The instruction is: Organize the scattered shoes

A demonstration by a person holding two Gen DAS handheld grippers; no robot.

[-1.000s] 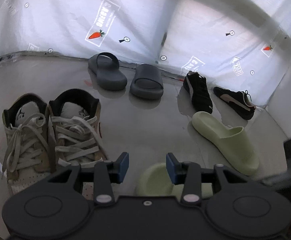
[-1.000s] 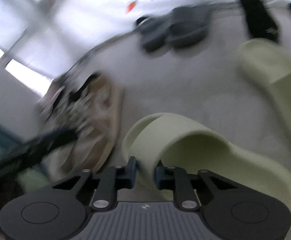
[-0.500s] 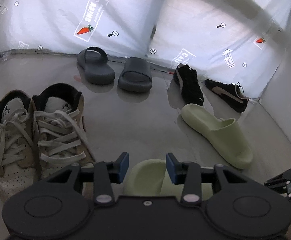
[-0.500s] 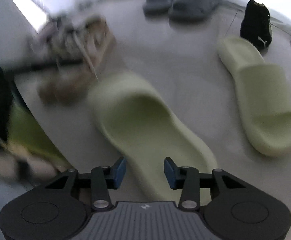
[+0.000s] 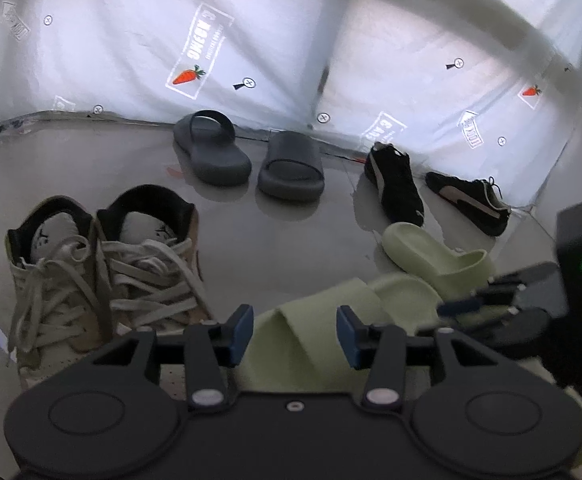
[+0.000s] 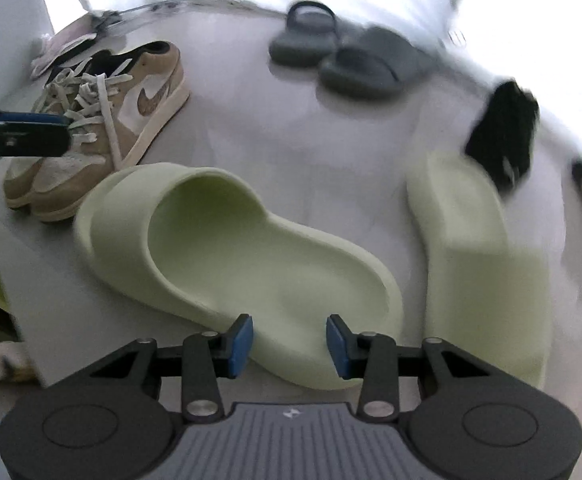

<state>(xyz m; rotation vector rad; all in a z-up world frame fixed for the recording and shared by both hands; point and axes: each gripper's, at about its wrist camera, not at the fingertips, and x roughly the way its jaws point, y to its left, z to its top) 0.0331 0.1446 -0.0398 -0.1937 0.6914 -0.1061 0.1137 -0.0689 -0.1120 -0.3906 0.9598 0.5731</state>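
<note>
Two pale green slides lie on the grey floor. The near one [image 6: 227, 240] lies with its heel between the open fingers of my right gripper [image 6: 289, 340]; the second slide [image 6: 479, 256] lies to its right. In the left wrist view the near slide [image 5: 311, 336] sits in front of my open, empty left gripper [image 5: 295, 334], with the second slide [image 5: 435, 252] beyond it. The right gripper [image 5: 531, 300] shows at the right edge there.
A pair of tan and white laced sneakers [image 5: 103, 264] stands at the left. Two dark grey slides [image 5: 251, 156] and two black sneakers [image 5: 431, 188] lie by the plastic-sheeted back wall [image 5: 251, 40]. A white wall rises at the right.
The right gripper let go of the near green slide and opened, then backed toward its heel. The slide now lies flat near the second one. The left gripper stayed open.
</note>
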